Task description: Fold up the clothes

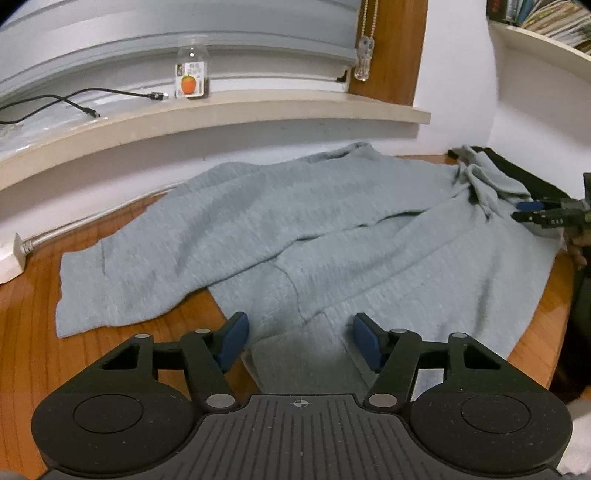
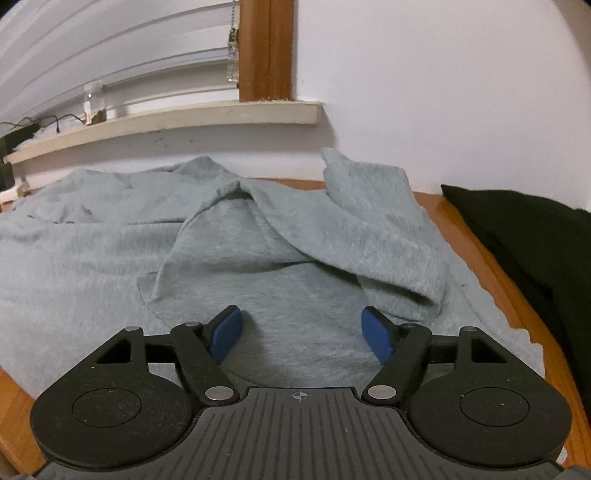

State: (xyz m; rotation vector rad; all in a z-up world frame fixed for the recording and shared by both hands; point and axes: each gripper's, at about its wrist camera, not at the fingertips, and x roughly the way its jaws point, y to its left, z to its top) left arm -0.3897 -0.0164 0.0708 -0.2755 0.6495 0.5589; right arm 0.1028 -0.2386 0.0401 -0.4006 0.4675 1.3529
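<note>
A wooden bench (image 1: 110,354) below a window ledge (image 1: 258,110) carries a rumpled grey sweater (image 1: 295,221), spread across it. The left gripper (image 1: 300,336) hovers at the hem at 6 o'clock, jaws apart, empty. The right gripper (image 2: 301,332), jaws apart, holds nothing above the fabric.

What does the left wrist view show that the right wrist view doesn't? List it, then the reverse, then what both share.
Only the left wrist view: the right gripper over the garment's far right side, a white plug at the wall, books on a shelf, and the left gripper, open.

Only the right wrist view: a raised fold of cloth seen up close.

Both: the grey garment spread on the wooden table, the bottle on the sill, and the black cloth.
</note>
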